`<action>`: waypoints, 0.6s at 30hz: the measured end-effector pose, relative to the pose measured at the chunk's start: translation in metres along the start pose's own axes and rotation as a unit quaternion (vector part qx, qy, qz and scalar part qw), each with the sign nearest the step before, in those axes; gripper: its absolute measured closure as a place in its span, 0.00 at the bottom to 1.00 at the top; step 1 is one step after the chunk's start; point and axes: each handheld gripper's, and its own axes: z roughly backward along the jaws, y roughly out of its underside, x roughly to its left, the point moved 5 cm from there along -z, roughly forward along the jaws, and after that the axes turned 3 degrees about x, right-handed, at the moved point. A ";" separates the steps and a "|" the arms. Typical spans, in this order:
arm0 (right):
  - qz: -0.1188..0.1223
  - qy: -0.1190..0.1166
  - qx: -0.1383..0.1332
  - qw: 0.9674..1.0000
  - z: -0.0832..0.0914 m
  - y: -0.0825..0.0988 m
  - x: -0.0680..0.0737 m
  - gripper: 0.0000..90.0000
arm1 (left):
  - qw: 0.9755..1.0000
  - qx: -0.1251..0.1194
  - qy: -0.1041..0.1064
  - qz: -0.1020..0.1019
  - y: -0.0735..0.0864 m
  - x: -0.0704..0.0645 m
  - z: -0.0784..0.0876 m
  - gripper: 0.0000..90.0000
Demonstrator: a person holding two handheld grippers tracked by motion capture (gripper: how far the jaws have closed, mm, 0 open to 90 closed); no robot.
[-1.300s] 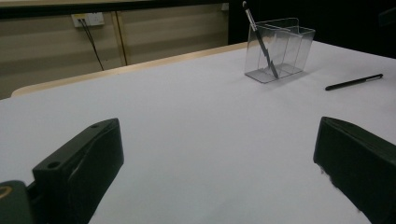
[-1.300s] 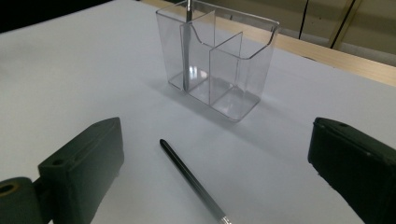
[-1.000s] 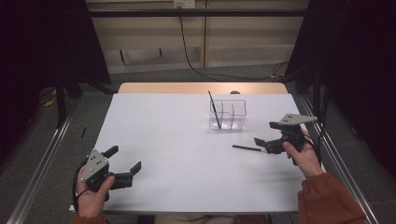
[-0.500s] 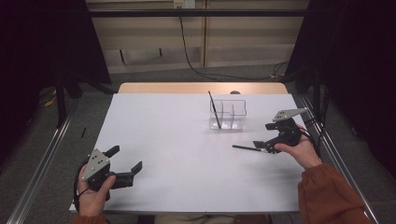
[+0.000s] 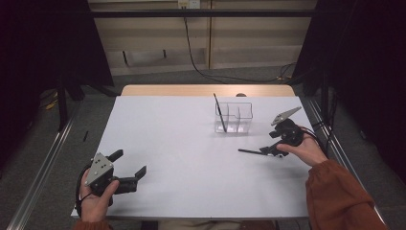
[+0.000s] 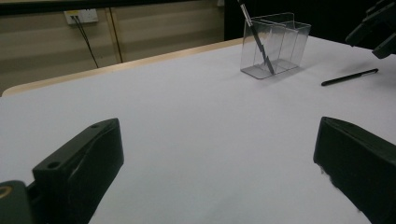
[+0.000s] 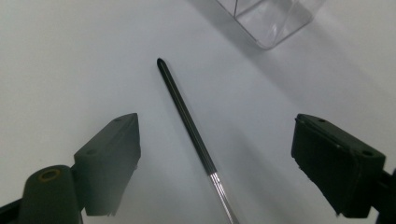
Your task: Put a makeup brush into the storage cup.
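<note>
Pen between the open right jaws

Jaws of the right gripper (image 7: 215,158) stand wide apart, one on each side of the black pen (image 7: 187,116), and the pads do not touch it; they have just been closing a little. The pen lies flat on the white table (image 5: 182,143), its dark tip pointing away from the gripper and its silver end toward it. In the high view the right gripper (image 5: 269,149) is low over the pen (image 5: 250,152), near the right edge of the table. Just beyond stands a clear holder (image 5: 234,117) with a second pen (image 5: 219,112) leaning inside its left compartment. The left gripper (image 5: 130,168) rests at the near left corner, well apart, its jaws wide with nothing between them
</note>
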 end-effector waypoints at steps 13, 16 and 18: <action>0.038 -0.007 0.083 0.996 -0.016 0.002 0.003 0.11 | 1.000 0.000 0.002 0.000 0.000 0.000 -0.001 0.02; 0.043 -0.009 0.103 0.994 -0.020 0.003 0.004 0.14 | 1.000 0.001 0.002 -0.001 0.000 0.000 0.000 0.02; 0.053 -0.015 0.120 0.991 -0.023 0.005 0.005 0.22 | 1.000 0.001 0.001 -0.001 0.000 0.000 0.000 0.02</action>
